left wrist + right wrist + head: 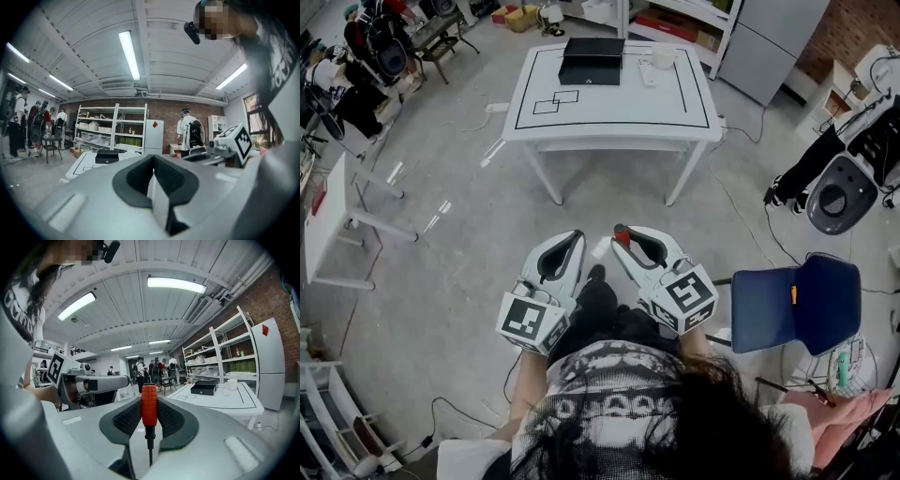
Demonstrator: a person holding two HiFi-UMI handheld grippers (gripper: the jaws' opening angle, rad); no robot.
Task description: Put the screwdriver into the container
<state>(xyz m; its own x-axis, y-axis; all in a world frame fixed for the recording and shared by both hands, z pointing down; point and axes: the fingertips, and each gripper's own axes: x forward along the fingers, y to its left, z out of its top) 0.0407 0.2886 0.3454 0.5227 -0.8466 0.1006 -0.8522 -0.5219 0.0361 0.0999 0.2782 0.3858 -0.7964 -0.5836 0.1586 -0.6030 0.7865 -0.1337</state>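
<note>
My right gripper (623, 234) (149, 409) is shut on a screwdriver (149, 412). Its red handle stands upright between the black pads and its thin dark shaft points down; only the red end (622, 235) shows in the head view. The left gripper (574, 236) (153, 161) is shut with nothing in it, level with the right one. I hold both close to my body, over the floor and well short of the white table (609, 117). The container, a black box (592, 60) (203, 388) (107, 156), sits at the table's far side.
A white cup (663, 58) and a small white item (648, 73) lie right of the box. A blue chair (797, 305) stands at my right, another white table (328, 220) at the left. Cables cross the floor. People (154, 369) and shelves (110, 129) are at the back.
</note>
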